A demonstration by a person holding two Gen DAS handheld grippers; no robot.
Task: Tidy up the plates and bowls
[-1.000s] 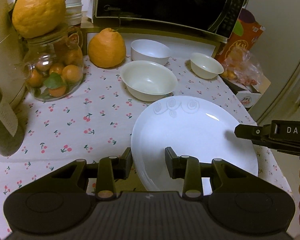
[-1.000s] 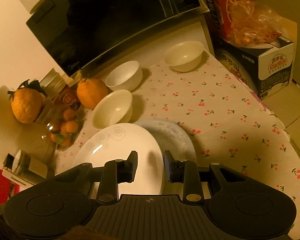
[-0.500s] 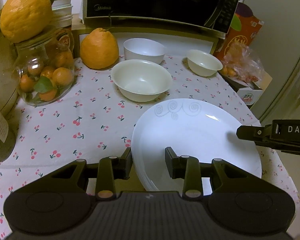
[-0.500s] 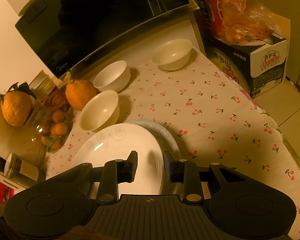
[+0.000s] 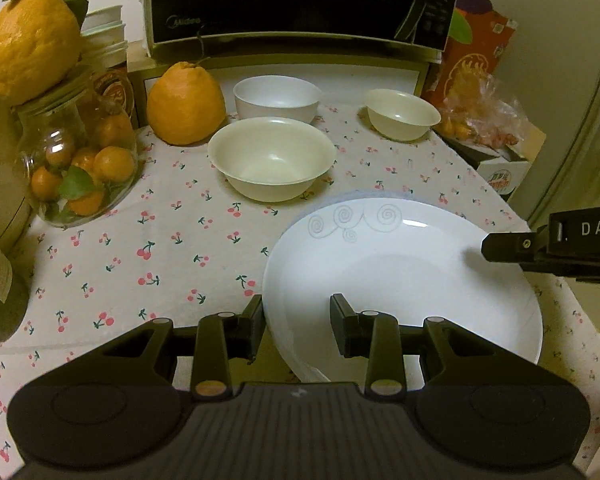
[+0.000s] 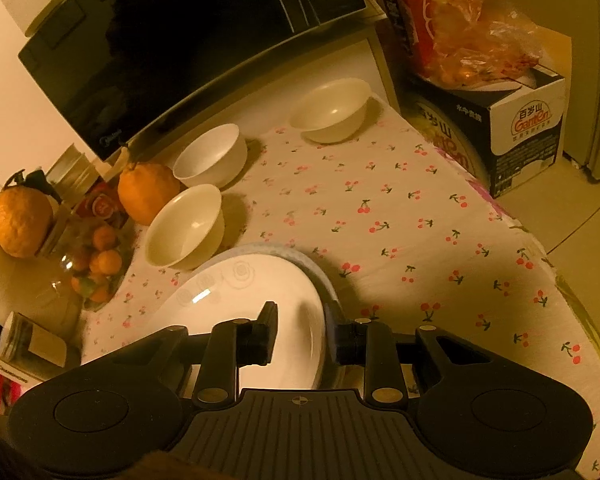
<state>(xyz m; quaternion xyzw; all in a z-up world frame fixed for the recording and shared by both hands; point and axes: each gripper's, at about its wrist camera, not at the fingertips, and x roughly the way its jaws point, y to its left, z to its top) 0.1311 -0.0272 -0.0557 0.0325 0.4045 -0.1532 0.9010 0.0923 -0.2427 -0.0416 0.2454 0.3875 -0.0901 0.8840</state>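
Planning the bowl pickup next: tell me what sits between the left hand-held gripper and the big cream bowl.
Nothing visible: only bare cherry tablecloth separates the left hand-held gripper from the big cream bowl. The white plate lies just right of that line.

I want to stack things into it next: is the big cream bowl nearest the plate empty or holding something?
Empty. The big cream bowl sits upright, and both views show only its bare inside.

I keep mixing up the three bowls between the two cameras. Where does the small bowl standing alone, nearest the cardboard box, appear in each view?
Left wrist view: the small bowl sits upper right, right of the white bowl.
Right wrist view: the small bowl sits top centre, left of the cardboard box.
Shared landmark: the microwave behind the bowls.
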